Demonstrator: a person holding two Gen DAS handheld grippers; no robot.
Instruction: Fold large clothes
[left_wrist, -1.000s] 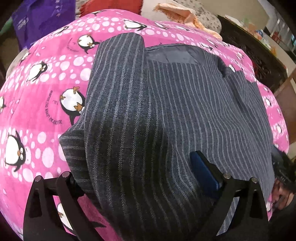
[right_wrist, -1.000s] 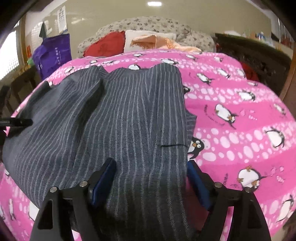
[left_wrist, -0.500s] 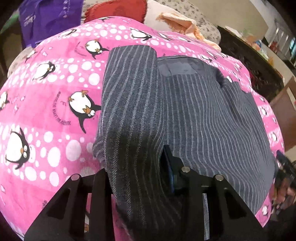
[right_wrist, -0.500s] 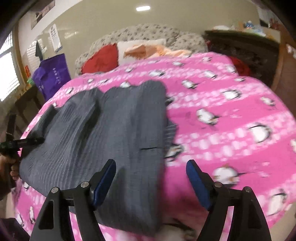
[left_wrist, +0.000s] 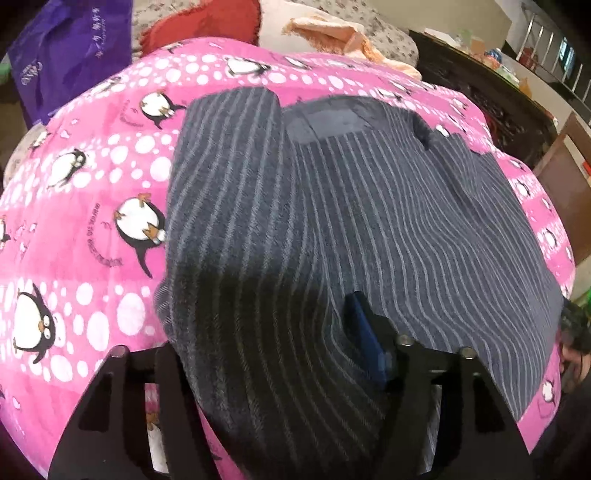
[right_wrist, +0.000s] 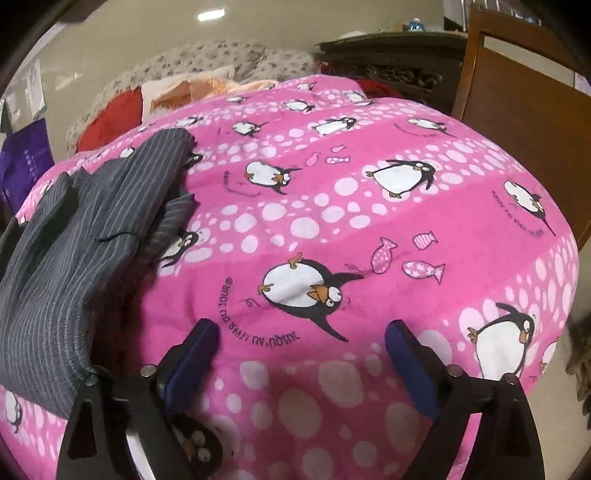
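Black angular left gripper (left_wrist: 280, 354), right gripper (right_wrist: 301, 354), blue-padded fingers (right_wrist: 402, 350), silver screws

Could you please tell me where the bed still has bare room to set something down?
The pink penguin quilt lies bare right of the striped grey garment, out to the wooden furniture. A narrower strip lies bare left of the garment. The head end is crowded with cushions.

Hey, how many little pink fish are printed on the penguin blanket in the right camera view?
5. Three fish cluster right of the big middle penguin: one upright, one striped, one starred. Two smaller ones sit farther up. The grey garment may hide more.
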